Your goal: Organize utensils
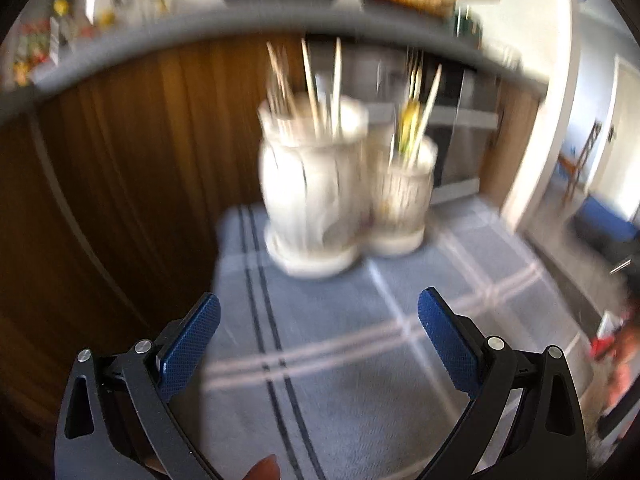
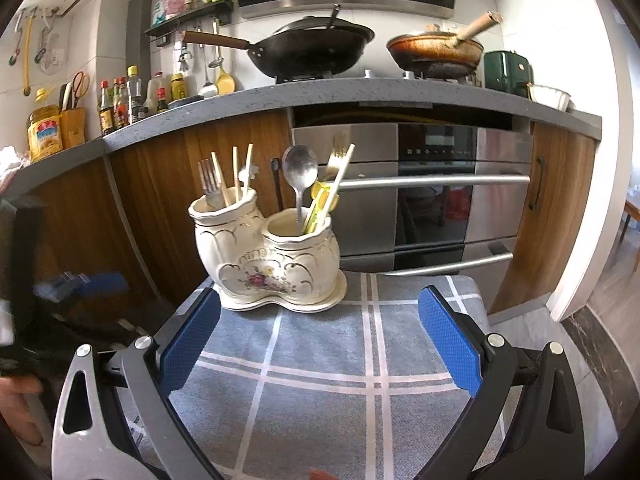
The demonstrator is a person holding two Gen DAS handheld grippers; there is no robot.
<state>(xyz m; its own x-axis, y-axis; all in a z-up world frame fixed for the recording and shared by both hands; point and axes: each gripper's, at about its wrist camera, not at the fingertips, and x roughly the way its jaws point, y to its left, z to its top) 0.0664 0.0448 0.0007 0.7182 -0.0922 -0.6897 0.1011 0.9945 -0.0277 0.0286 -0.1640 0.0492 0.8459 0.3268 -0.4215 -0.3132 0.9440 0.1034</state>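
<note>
A white ceramic double-pot utensil holder (image 2: pixel 269 262) with gold trim and a flower print stands at the far edge of a blue checked cloth (image 2: pixel 320 380). Its left pot holds forks (image 2: pixel 208 178) and chopsticks (image 2: pixel 240 172). Its right pot holds a metal spoon (image 2: pixel 300 168), a fork, a chopstick and a yellow-green utensil (image 2: pixel 320 204). My right gripper (image 2: pixel 320 340) is open and empty, short of the holder. In the blurred left wrist view the holder (image 1: pixel 340 184) stands ahead of my left gripper (image 1: pixel 320 340), which is open and empty.
Behind the cloth are wooden cabinet doors (image 2: pixel 160 200) and a steel oven (image 2: pixel 432 196) under a grey counter (image 2: pixel 320 92). A wok (image 2: pixel 316 48), a frying pan (image 2: pixel 436 54) and sauce bottles (image 2: pixel 120 100) sit on it. The other gripper's blurred shape (image 2: pixel 80 284) is at left.
</note>
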